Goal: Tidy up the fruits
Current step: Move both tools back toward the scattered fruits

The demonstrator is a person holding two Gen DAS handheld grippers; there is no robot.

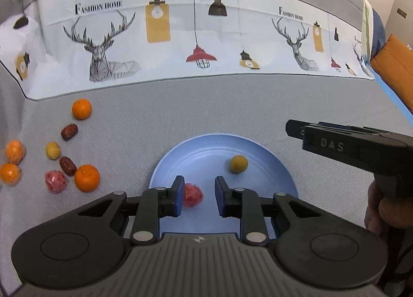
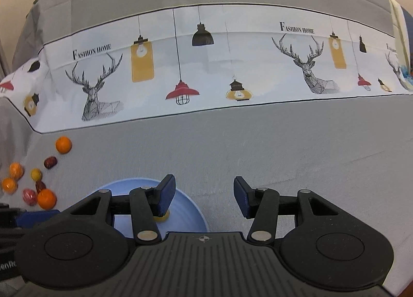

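Left gripper (image 1: 198, 195): jaws parted over the near half of the blue plate, nothing between the pads; a red wrapped fruit (image 1: 193, 195) lies on the plate just inside the left finger, seemingly not pinched.
Right gripper (image 2: 204, 197): jaws standing apart with only grey cloth between them, holding nothing; in the left wrist view it shows from the side (image 1: 335, 142), raised to the right of the plate, with a hand (image 1: 382, 213) on its grip.
Blue plate (image 1: 196, 152): round and shallow, lying flat on the cloth; a yellow-green fruit (image 1: 239, 164) sits on its right part, well apart from the red one.
Loose fruit: a cluster on the cloth left of the plate, with four oranges, the nearest (image 1: 87, 177) beside a second red wrapped fruit (image 1: 56, 181), two dark red dates (image 1: 69, 131), and a small yellow fruit (image 1: 53, 150).
Surface: grey cloth (image 1: 180, 108), faintly creased, covering everything.
Printed band (image 1: 180, 33): white strip across the far side with deer heads, hanging lamps and the words "FASHION HOME".
Room: an orange cushion (image 1: 397, 64) at the far right edge, and pale wall above it.
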